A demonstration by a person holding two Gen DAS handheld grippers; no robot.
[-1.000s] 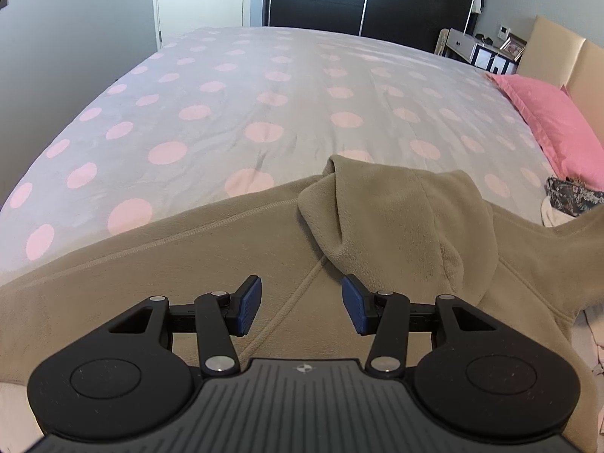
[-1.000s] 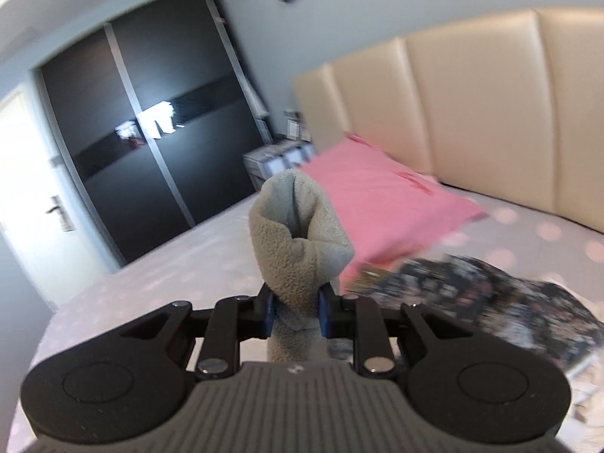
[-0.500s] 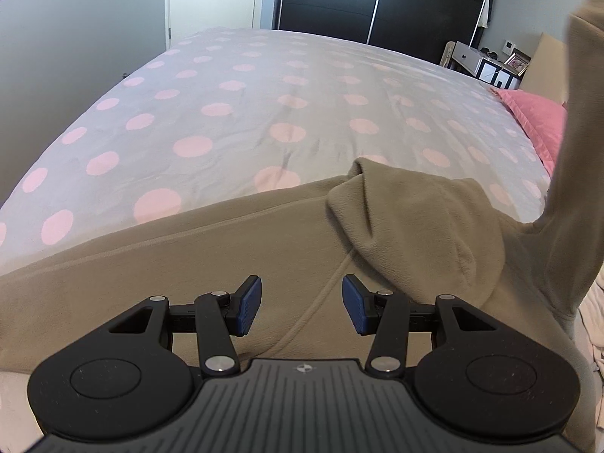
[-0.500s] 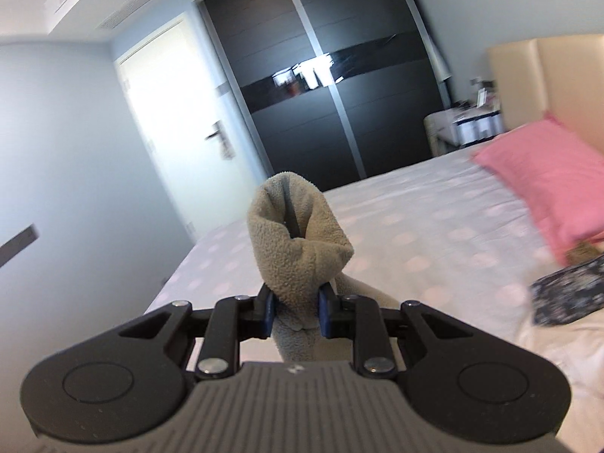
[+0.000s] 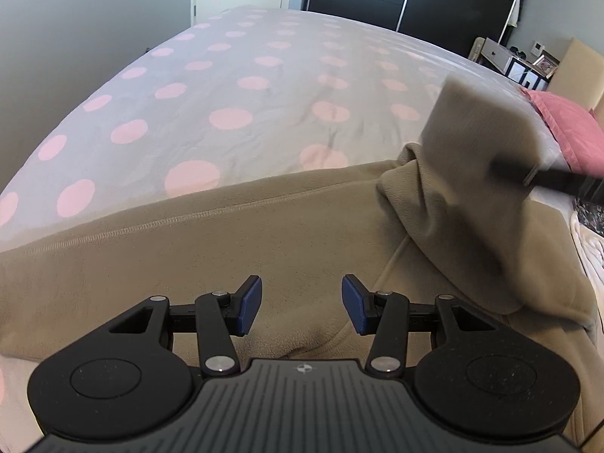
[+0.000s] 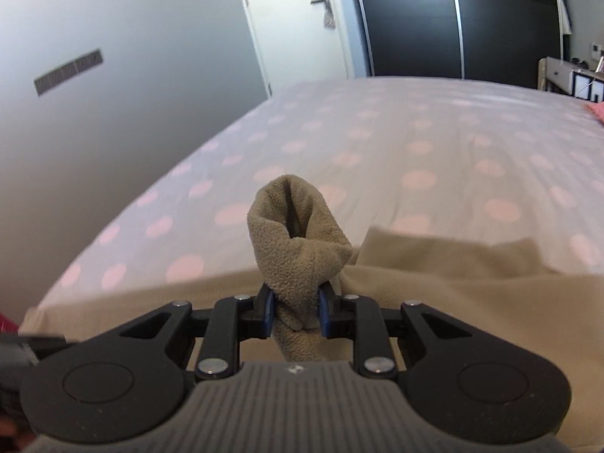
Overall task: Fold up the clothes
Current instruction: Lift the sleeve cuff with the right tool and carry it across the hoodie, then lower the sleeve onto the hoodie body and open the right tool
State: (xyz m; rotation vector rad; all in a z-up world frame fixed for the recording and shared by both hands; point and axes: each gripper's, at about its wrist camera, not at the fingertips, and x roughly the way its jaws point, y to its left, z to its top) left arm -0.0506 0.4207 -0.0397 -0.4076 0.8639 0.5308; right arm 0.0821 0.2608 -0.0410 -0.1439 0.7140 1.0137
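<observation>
A beige fleece hoodie [image 5: 234, 260] lies spread across the near edge of the bed, its hood [image 5: 434, 204] bunched at the right. My left gripper [image 5: 301, 307] hovers open just above the hoodie's body, nothing between its blue pads. My right gripper [image 6: 295, 311] is shut on the hoodie's sleeve cuff [image 6: 298, 241], which sticks up in a roll between the pads. In the left wrist view that lifted sleeve [image 5: 479, 132] shows blurred at the right, over the hood, with the right gripper's black tip [image 5: 547, 179] beside it.
The bed cover [image 5: 241, 87] is pale grey with pink dots and stretches far beyond the hoodie. A pink pillow [image 5: 570, 124] and a dark patterned garment [image 5: 589, 215] lie at the right. A dark wardrobe [image 6: 453, 19], a white door [image 6: 298, 22] and a nightstand [image 5: 506, 56] stand behind.
My right gripper swung left and down with the sleeve, from facing the headboard to facing the bed's foot, bringing the sleeve over the hood. My left gripper drifted a little over the hoodie, still open.
</observation>
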